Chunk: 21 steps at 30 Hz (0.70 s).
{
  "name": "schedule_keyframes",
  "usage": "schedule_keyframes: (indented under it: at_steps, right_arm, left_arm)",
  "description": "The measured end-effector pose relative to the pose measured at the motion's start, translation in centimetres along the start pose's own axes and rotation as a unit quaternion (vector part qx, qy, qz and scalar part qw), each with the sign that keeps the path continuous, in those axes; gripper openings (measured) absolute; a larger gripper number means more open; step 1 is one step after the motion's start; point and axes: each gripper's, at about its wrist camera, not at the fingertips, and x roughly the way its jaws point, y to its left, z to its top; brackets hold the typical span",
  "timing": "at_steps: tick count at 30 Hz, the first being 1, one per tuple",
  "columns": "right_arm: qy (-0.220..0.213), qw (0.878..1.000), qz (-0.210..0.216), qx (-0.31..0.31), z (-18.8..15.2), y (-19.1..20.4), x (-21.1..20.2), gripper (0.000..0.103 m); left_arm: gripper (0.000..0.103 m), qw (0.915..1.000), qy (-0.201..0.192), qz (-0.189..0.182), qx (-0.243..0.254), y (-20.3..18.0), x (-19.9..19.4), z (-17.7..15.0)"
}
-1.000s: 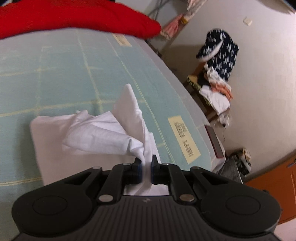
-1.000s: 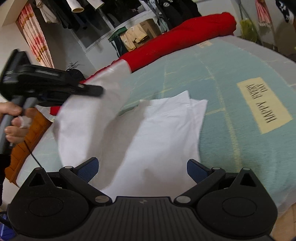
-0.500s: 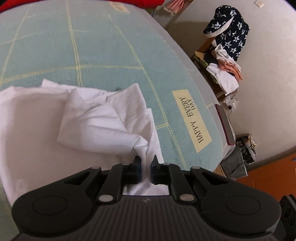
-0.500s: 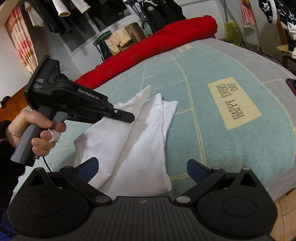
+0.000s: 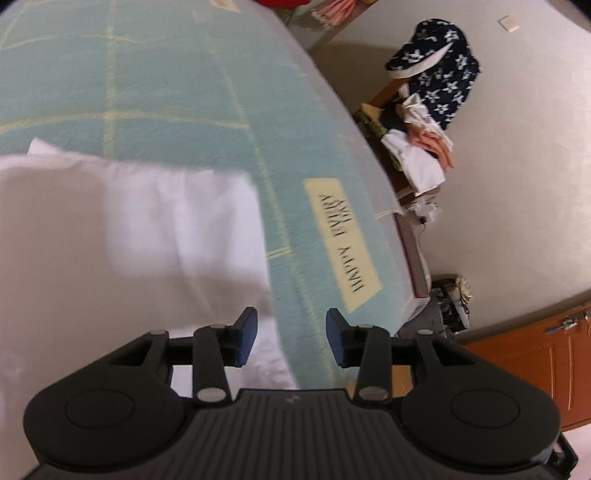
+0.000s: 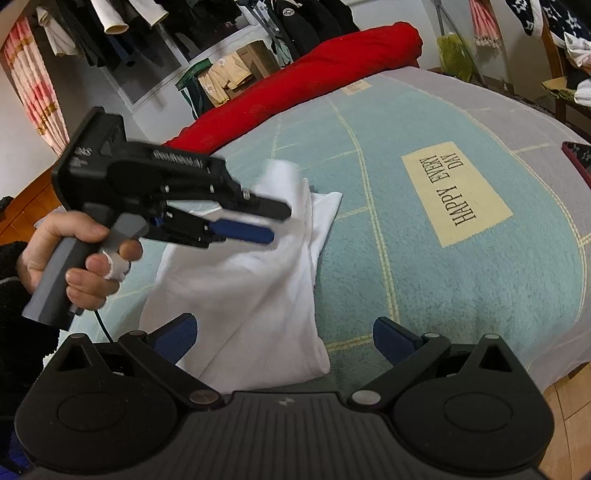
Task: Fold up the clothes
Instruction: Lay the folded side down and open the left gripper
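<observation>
A white garment (image 5: 147,229) lies folded lengthwise on the light blue blanket (image 5: 166,74). In the left wrist view my left gripper (image 5: 291,334) hovers over the garment's right edge. Its jaws are opening, and no cloth is pressed between its blue pads (image 5: 245,332). The right wrist view shows the same left gripper (image 6: 277,224) above the garment (image 6: 258,295), held by a hand (image 6: 74,258). My right gripper (image 6: 284,336) stands wide open over the garment's near end, holding nothing.
A red quilt (image 6: 314,74) lies along the bed's far side. A cream "HAPPY EVERY DAY" patch (image 6: 454,192) is right of the garment. A chair piled with clothes (image 5: 424,110) stands by the wall, and an orange cabinet (image 5: 535,369) by the bed's corner. Hanging clothes (image 6: 147,22) fill the back.
The left gripper carried the pinched fold down and across onto the garment, then its jaws parted and let go. The cloth now lies flatter. The right gripper stayed open.
</observation>
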Motion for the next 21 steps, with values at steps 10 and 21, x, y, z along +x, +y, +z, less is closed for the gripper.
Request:
schedule_keyframes:
  at_steps: [10, 21]
  right_arm:
    - [0.001, 1.0, 0.003, -0.002, -0.1, -0.2, 0.1, 0.103]
    - [0.024, 0.994, 0.109, 0.006, -0.6, 0.6, 2.1, 0.103]
  left_arm:
    - [0.05, 0.993, -0.053, 0.052, 0.092, -0.5, -3.6, -2.6]
    - [0.056, 0.9684, -0.099, 0.176, 0.146, 3.2, -7.4, -9.5]
